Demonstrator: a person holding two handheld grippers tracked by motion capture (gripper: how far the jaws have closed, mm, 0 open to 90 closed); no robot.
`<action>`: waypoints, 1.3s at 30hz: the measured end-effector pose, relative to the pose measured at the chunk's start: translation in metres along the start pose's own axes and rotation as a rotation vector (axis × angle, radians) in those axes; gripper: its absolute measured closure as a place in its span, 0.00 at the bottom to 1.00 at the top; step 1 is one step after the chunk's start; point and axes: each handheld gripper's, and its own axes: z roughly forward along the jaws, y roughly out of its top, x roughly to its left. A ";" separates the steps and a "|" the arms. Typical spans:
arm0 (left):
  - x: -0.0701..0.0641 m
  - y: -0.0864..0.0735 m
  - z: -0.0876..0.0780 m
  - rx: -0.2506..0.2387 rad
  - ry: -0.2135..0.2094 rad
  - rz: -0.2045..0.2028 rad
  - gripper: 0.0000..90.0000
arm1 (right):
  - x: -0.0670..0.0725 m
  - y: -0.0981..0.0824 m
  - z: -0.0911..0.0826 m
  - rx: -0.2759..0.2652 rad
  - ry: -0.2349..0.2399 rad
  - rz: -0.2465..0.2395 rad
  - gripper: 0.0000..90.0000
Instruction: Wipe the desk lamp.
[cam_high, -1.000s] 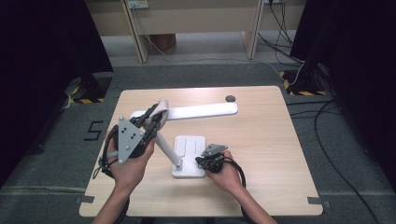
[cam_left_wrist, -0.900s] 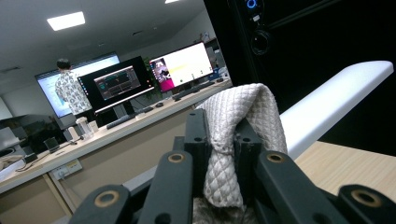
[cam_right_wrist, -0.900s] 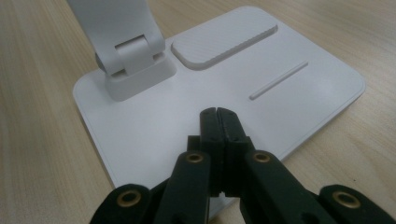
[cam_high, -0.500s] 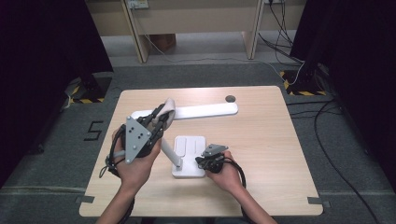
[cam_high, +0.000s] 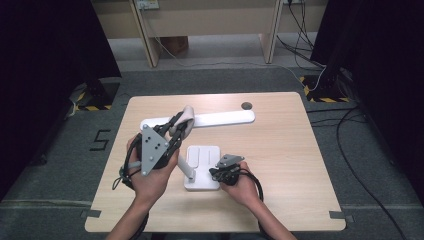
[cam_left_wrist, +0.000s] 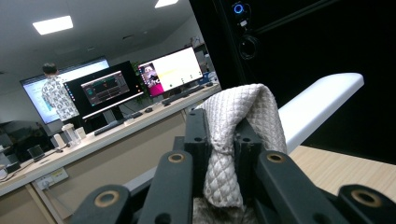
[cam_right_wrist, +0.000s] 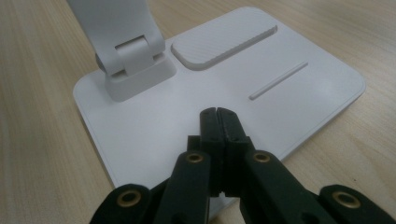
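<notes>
On the light wooden table stands a white plastic desk lamp, its flat square base near the front edge at centre, its stem slanting up to a long bar-shaped head that runs level across the table's far half. Left gripper is raised at the lamp's head near the hinge, fingers clenched on a folded beige quilted cloth against the bar. Right gripper rests its tips on the base's front part, fingers fully closed on nothing.

1 lamp, 1 cloth, 1 table, 2 grippers.
</notes>
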 end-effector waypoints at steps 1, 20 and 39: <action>-0.001 0.000 0.000 0.001 -0.001 0.002 0.89 | 0.000 0.000 0.000 0.000 0.000 0.000 1.00; -0.010 0.003 0.009 -0.007 -0.023 -0.002 0.89 | 0.000 0.000 0.000 0.001 -0.001 -0.004 1.00; -0.019 0.006 0.016 -0.011 -0.036 0.007 0.89 | 0.000 0.000 0.000 0.000 0.001 -0.003 1.00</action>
